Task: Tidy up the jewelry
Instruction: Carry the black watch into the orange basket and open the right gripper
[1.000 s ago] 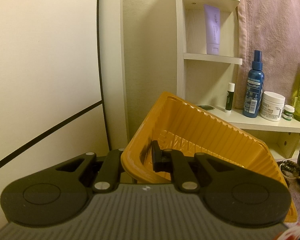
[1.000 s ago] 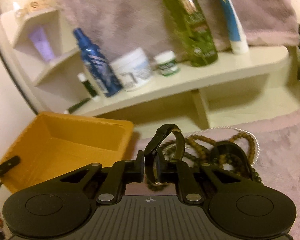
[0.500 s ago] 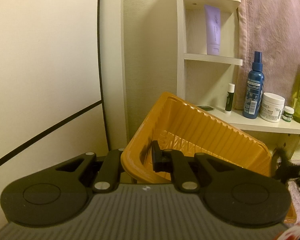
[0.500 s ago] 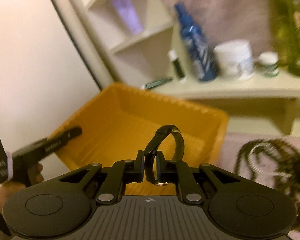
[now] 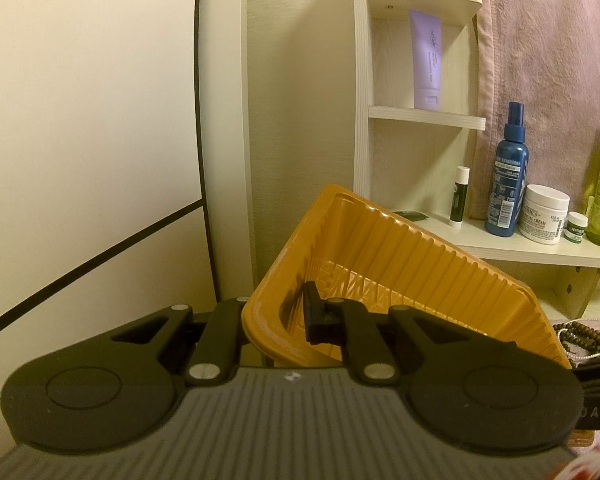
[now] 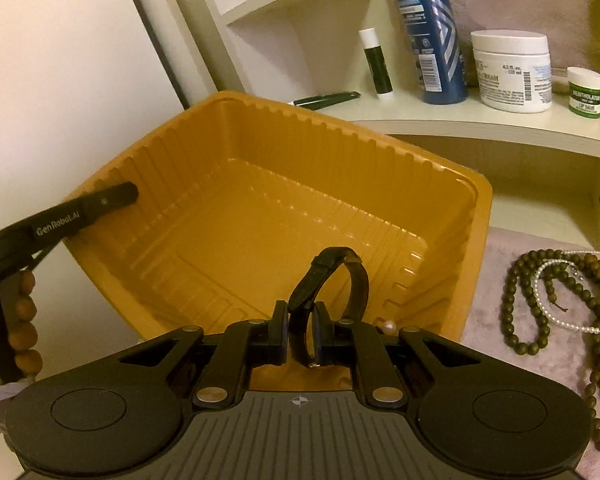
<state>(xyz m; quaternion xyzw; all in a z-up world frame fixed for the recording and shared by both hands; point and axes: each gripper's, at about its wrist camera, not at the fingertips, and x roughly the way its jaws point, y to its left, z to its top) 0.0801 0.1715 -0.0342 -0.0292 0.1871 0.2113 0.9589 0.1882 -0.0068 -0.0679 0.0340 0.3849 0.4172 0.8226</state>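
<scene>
R gripper (image 6: 302, 334): fingers clamped on the dark strap of a wristwatch (image 6: 332, 280), strap loop standing up above the fingertips, over the near rim of the orange tray (image 6: 260, 216). One pale bead sits just by the R finger at the tray's near edge

L gripper (image 5: 278, 316): pinching the tray's near wall, one finger inside, one outside; tray tilted, its open side tipped toward the R gripper. In R wrist view the L gripper shows as a black finger on the tray's left rim, w/ the person's hand (image 6: 18, 320) behind it, bead bracelet at the wrist. Tray interior bare, ribbed walls

Surface: pinkish-mauve fuzzy cloth (image 6: 520, 360) to the R of the tray. On it a heap of olive-brown bead strands (image 6: 518, 312) tangled w/ a white pearl strand (image 6: 548, 304), near the tray but apart from it

Farther: cream shelf unit (image 5: 512, 246) behind the tray. On its low ledge, L to R: dark flat item, lip balm stick (image 5: 460, 196), blue spray bottle (image 5: 506, 184), white cream jar (image 5: 544, 220), small green-label jar (image 5: 577, 228), green bottle at frame edge. Upper shelf holds a lilac tube (image 5: 427, 64); box on the top shelf. Mauve towel (image 5: 548, 40) hangs behind. Far L: cream wall panel w/ dark trim line
</scene>
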